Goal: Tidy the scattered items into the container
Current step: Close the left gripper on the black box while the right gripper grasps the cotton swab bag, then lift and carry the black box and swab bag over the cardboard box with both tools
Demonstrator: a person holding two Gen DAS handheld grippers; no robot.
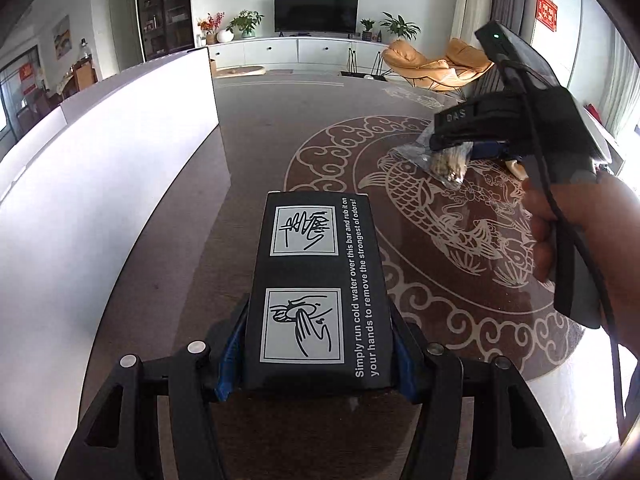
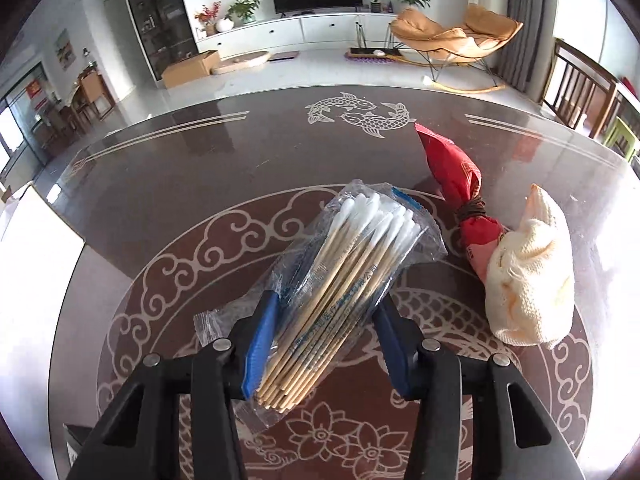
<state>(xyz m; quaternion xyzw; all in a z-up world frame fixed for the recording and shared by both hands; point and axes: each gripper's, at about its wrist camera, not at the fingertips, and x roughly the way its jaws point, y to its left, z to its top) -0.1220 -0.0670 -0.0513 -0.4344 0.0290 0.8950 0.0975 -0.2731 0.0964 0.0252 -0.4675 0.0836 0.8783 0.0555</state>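
Left gripper jaws clamp a black box beside the white container; right gripper jaws clamp a swab bag.

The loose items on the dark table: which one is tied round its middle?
The red packet, cinched with a brown band. The cream knitted cloth beside it has none, and the clear bag of cotton swabs is in the right claw.

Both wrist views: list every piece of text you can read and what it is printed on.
"Simply run cold water over this bar and rub it on your hands to remove the strongest of odors!" on the black box held in the left gripper.
"DAS" on the right gripper, seen from the left wrist.
Blue print on the cotton swab bag: too small to read.
Print on the red packet and red wall hangings: blurred.
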